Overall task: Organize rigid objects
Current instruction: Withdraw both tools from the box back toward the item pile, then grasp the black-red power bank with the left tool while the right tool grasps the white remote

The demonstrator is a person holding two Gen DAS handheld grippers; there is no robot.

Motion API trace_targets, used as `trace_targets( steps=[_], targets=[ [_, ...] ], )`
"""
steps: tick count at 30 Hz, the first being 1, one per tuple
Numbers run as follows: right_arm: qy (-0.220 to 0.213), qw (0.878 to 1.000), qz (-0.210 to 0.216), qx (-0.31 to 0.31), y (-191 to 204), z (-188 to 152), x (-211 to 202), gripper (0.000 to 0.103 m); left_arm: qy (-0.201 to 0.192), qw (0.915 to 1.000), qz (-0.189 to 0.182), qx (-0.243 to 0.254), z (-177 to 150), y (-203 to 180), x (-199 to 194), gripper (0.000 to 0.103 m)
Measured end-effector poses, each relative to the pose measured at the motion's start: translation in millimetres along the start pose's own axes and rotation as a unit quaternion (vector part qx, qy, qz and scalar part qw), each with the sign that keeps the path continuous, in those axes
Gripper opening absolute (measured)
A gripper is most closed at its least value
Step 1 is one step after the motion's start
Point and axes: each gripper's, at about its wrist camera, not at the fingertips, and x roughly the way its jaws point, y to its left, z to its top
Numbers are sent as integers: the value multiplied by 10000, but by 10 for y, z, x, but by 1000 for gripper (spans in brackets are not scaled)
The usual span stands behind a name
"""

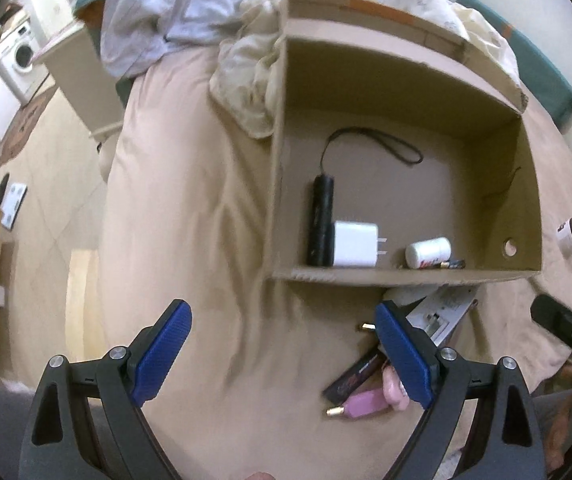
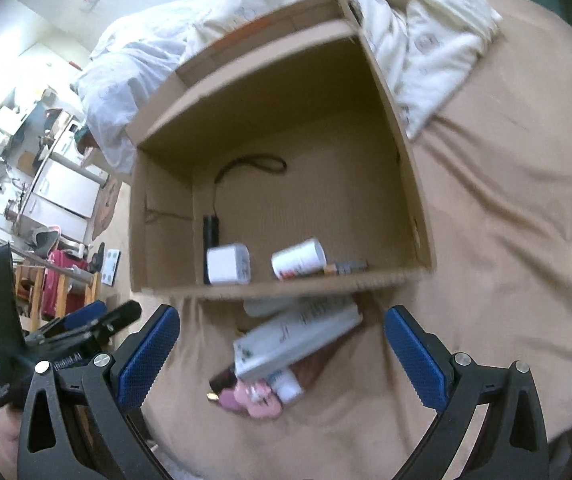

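Observation:
An open cardboard box (image 1: 397, 276) (image 2: 405, 136) sits on a beige bedsheet. Inside lie a black flashlight (image 1: 321, 220) (image 2: 210, 227) with a strap, a white charger (image 1: 354, 244) (image 2: 228, 264), a white bottle (image 1: 427, 252) (image 2: 298, 258) and a battery (image 1: 451, 265) (image 2: 345, 267). In front of the box lies a pile: a white carton (image 2: 297, 336) (image 1: 445, 312), a black stick (image 1: 351, 378), a pink item (image 1: 361, 405) (image 2: 258, 398). My left gripper (image 1: 284, 354) is open and empty, left of the pile. My right gripper (image 2: 282, 354) is open and empty, straddling the pile.
A rumpled white duvet (image 1: 246, 80) (image 2: 417, 40) lies behind the box. A small round jar (image 1: 571, 236) lies on the sheet right of the box. The bed's left edge drops to a tiled floor (image 1: 58, 184) with furniture and a washing machine (image 1: 18, 60).

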Motion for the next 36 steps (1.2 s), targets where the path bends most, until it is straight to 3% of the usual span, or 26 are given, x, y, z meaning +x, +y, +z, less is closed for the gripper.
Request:
trace_targets(
  steps=[4,8,13,18,20,23,25,27,33,34,36],
  targets=[
    [286,9995,-47,159,-84,-160,116,103,312,9994,11,-116,-120,43,155,92],
    [395,9989,-178,184,-91,-205,202,103,858,9958,-135,281,-245,-120,378,91],
    [398,9989,-196,118,-40,-186,232,103,1334,9865,-228,921,-404,-389,622,72],
    [393,9990,-171,100,-54,-174,208,103,1514,9782,-157,1414,-522,-628,784,67],
    [362,9991,-154,142,-76,-171,186,103,1590,9748,-155,1557,-560,-705,853,60],
    [359,9990,-116,222,-109,-163,179,103,1614,9728,-206,1648,-560,-778,927,46],
    [393,9989,-121,246,-115,-159,192,103,1561,9718,-255,1750,-569,-831,927,25],
    [460,9984,-60,323,-146,-162,210,103,1485,9700,-203,1915,-591,-887,898,18],
    [931,9899,541,917,-278,-205,430,102,1485,9788,-140,1404,-508,-710,825,17],
    [1033,9869,709,1015,-276,-212,489,96,1444,9808,-106,1310,-469,-646,812,17],
    [1241,9803,966,1192,-254,-237,618,69,1344,9853,-106,1050,-414,-547,747,17]
  ],
)
